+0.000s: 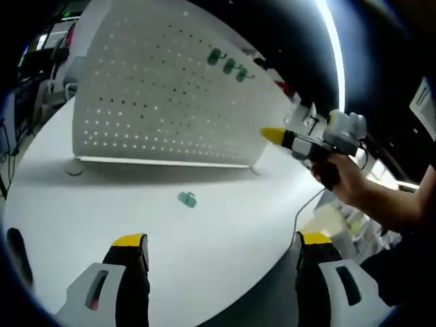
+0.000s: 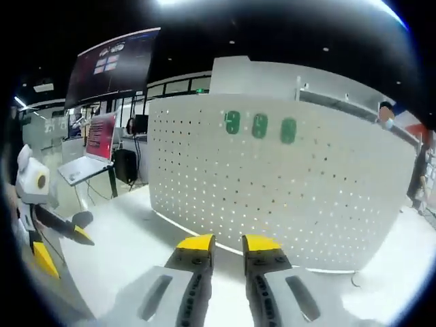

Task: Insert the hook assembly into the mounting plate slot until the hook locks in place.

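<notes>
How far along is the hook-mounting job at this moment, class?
Done: three green hooks already sit near the top of the white pegboard. In hand: nothing; the left gripper is open and the right gripper holds nothing between its nearly closed jaws. Left: one green hook lies on the table, unpicked and unmounted.

A perforated mounting plate (image 1: 163,102) stands upright on the table (image 1: 225,231). Three hooks (image 1: 228,66) hang in a row near its top edge, at about one o'clock from the plate's middle in the left gripper view. One loose hook (image 1: 187,199) lies on the table in front of the plate, at twelve o'clock between the left gripper (image 1: 221,242) jaws, with the right gripper (image 1: 272,135) at three o'clock beside the plate's end.
</notes>
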`<state>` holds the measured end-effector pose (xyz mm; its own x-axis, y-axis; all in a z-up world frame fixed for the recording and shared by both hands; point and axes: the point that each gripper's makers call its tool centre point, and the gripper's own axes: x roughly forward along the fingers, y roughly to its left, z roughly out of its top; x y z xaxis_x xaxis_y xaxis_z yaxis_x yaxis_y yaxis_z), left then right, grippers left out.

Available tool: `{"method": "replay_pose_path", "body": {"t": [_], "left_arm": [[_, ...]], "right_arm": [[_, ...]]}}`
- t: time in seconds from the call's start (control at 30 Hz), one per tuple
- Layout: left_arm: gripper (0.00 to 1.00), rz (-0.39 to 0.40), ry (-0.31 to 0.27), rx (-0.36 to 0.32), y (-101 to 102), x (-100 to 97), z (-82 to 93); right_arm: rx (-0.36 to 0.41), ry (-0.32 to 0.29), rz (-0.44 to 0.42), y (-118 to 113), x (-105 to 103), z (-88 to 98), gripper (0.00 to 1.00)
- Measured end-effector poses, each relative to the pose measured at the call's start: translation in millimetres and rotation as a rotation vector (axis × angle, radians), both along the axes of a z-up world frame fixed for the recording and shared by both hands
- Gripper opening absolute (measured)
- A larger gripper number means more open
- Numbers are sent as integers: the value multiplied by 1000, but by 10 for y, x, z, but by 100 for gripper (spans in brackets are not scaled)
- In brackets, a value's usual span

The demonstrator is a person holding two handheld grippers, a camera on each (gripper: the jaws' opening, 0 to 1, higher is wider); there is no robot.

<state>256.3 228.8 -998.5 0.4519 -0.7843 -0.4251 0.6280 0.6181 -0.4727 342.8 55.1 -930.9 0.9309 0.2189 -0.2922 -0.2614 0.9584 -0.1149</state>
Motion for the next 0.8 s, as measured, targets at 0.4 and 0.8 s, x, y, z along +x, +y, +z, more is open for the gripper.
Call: {"method": "replay_pose_path", "body": {"t": [0.4,0.8], "left_arm": [[90,-19,29,24,-33,-67,-109],[89,25,64,35,159,34,-231]], "right_arm": [[-41,131,95,206,-333,-568,13],[-86,227,180,193,-93,-938,10]]}}
